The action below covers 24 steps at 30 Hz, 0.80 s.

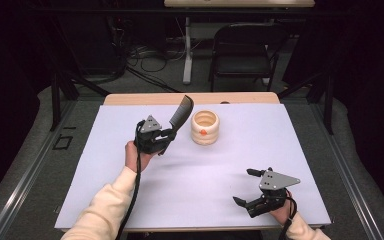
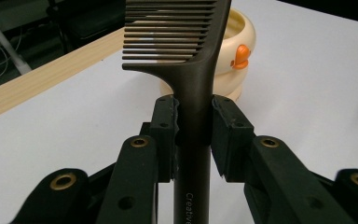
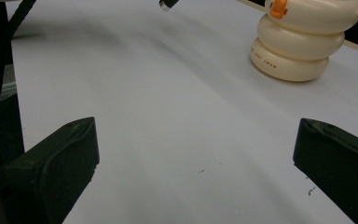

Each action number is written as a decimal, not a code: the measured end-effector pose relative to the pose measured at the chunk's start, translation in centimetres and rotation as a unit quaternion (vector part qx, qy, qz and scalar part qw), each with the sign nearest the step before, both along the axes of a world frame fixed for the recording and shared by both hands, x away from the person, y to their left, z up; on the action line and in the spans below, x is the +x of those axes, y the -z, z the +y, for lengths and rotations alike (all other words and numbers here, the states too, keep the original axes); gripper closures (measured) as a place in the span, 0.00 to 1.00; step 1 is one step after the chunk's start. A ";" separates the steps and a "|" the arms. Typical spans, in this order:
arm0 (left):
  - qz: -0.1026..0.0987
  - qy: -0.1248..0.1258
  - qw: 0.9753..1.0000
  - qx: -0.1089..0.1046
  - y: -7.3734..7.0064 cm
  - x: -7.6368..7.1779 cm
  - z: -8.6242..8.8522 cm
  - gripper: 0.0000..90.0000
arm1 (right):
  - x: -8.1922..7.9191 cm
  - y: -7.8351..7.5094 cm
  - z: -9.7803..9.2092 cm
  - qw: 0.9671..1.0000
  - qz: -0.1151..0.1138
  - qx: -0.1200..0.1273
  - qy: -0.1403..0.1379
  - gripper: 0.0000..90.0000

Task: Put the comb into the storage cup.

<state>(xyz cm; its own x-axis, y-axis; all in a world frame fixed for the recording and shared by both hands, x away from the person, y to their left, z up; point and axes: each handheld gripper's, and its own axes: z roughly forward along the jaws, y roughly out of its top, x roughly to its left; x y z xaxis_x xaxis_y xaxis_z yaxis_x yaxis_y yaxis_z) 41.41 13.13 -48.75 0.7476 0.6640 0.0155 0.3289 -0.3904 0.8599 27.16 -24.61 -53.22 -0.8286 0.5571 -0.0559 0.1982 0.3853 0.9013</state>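
Observation:
A dark brown comb (image 1: pixel 181 114) (image 2: pixel 191 84) is raised off the table, its handle clamped between the jaws of my left gripper (image 1: pixel 167 136) (image 2: pixel 193 123), which is shut on it. The comb's teeth end points up and toward a cream ringed holder with an orange duck beak (image 1: pixel 205 127) (image 2: pixel 235 51) (image 3: pixel 303 39), just right of the comb. Near the table's front right, my right gripper (image 1: pixel 248 187) (image 3: pixel 196 154) stands open, low over the white surface, with nothing between its jaws.
A white sheet covers the table (image 1: pixel 130 200), with a wooden strip (image 1: pixel 130 99) along the far edge. Beyond the table stand a black folding chair (image 1: pixel 245 47) and a white desk leg (image 1: pixel 187 47) among floor cables.

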 end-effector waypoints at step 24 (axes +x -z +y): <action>-0.009 0.004 0.999 -0.032 -0.7 0.5 -1.4 0.80 | -0.1 -0.1 0.0 1.000 -0.002 0.001 -0.001 0.00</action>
